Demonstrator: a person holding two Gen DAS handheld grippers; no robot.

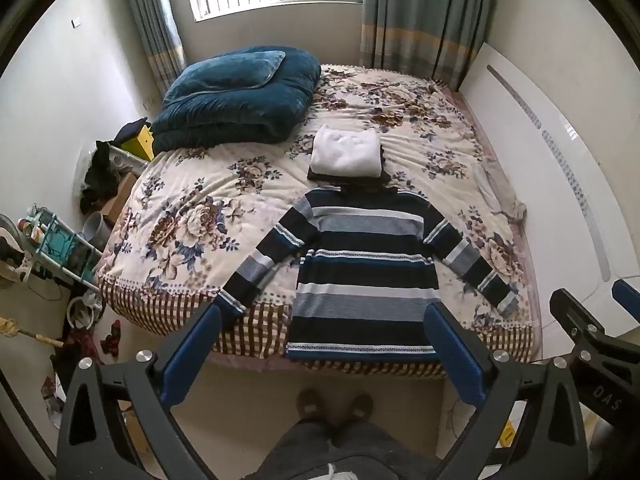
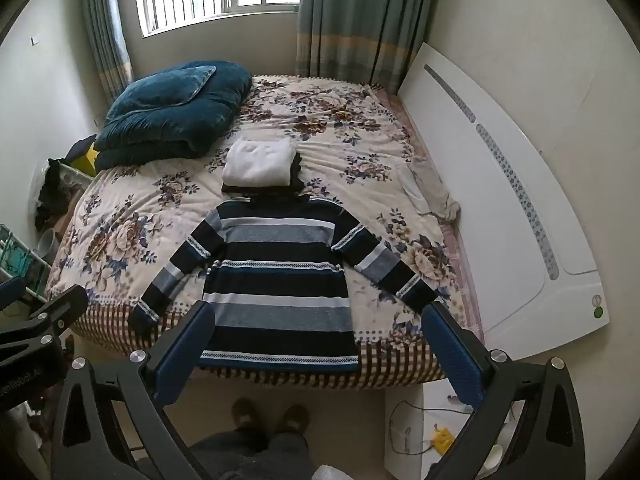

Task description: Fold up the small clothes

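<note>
A striped navy, grey and white sweater (image 1: pixel 364 276) lies flat on the bed, sleeves spread, hem at the near edge; it also shows in the right wrist view (image 2: pixel 280 280). Behind its collar sits a folded white garment (image 1: pixel 346 152) on a dark folded one (image 2: pixel 260 190). My left gripper (image 1: pixel 324 320) is open and empty, held high above the bed's near edge. My right gripper (image 2: pixel 318 318) is open and empty beside it, at the same height. The right gripper's body shows at the right of the left view (image 1: pixel 592 332).
A folded blue quilt (image 1: pixel 236 96) lies at the bed's far left. A white headboard (image 2: pixel 500 208) runs along the right. A floral bedspread (image 1: pixel 192 208) covers the bed. Cluttered shelves and floor items (image 1: pixel 60 248) stand left. The person's feet (image 1: pixel 336 404) stand below.
</note>
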